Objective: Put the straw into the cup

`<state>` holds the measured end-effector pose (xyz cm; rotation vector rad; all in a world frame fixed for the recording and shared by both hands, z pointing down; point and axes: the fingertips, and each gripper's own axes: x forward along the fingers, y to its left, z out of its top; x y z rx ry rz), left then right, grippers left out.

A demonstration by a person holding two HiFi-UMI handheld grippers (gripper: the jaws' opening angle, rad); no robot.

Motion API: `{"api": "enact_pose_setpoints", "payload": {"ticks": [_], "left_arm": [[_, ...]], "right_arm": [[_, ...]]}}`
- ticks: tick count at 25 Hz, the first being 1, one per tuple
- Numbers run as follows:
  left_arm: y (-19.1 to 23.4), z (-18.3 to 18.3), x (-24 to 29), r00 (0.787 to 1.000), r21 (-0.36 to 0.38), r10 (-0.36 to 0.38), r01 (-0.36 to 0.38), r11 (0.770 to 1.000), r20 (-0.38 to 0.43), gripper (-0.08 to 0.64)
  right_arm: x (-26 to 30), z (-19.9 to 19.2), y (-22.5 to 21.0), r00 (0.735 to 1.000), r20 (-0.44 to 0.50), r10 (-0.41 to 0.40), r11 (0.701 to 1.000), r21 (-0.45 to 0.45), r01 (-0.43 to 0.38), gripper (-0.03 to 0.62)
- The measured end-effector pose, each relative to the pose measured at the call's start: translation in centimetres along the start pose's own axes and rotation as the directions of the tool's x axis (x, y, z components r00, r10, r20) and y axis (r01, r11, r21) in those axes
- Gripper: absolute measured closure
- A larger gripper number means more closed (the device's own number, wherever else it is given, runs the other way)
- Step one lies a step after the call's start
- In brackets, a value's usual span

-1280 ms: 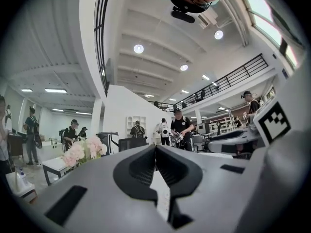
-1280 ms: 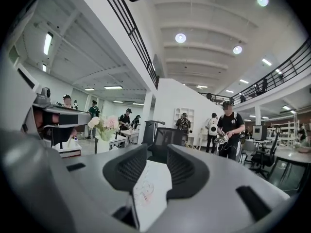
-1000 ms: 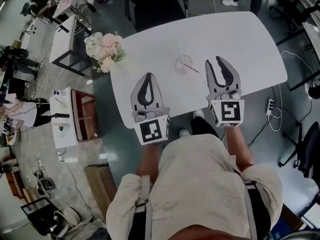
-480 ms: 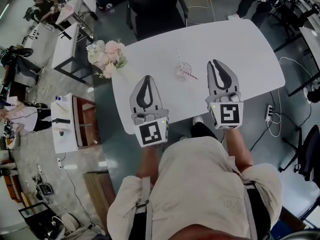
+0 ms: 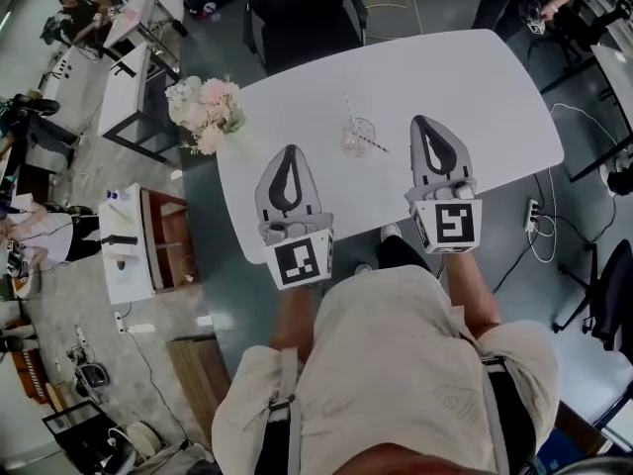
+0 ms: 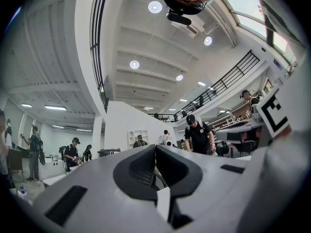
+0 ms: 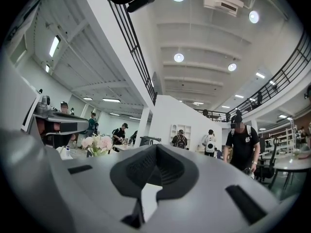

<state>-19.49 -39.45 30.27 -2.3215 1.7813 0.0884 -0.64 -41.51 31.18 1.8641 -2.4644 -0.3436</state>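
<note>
A clear cup (image 5: pixel 359 136) stands near the middle of the white table (image 5: pixel 475 87). A white straw (image 5: pixel 348 107) rises from it toward the far side, and a red-striped straw (image 5: pixel 375 143) leans out over its right rim. My left gripper (image 5: pixel 289 150) is shut and hovers over the table's near edge, left of the cup. On the cup's other side my right gripper (image 5: pixel 424 121) is shut with nothing in it. In the left gripper view the left gripper (image 6: pixel 155 148) shows jaws pressed together, empty. The right gripper (image 7: pixel 156 147) looks the same in its own view. Neither touches the cup.
A bunch of pink and white flowers (image 5: pixel 206 107) sits at the table's left corner, also seen as flowers (image 7: pixel 97 143) in the right gripper view. A dark chair (image 5: pixel 297 13) stands at the far side. People stand at other tables around the hall.
My right gripper's jaws have closed from wide open to shut, on nothing. The left gripper stays shut and both hands have kept their places.
</note>
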Motion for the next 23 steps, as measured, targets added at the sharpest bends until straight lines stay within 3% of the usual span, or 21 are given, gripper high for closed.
{"api": "enact_pose_setpoints", "payload": {"ticks": [23], "left_arm": [[-0.5, -1.7, 1.0, 0.999, -0.009, -0.013, 0.013, 1.0, -0.033, 0.555]], "right_arm": [[0.9, -1.6, -0.3, 0.999, -0.042, 0.0, 1.0, 0.006, 0.0, 0.591]]}}
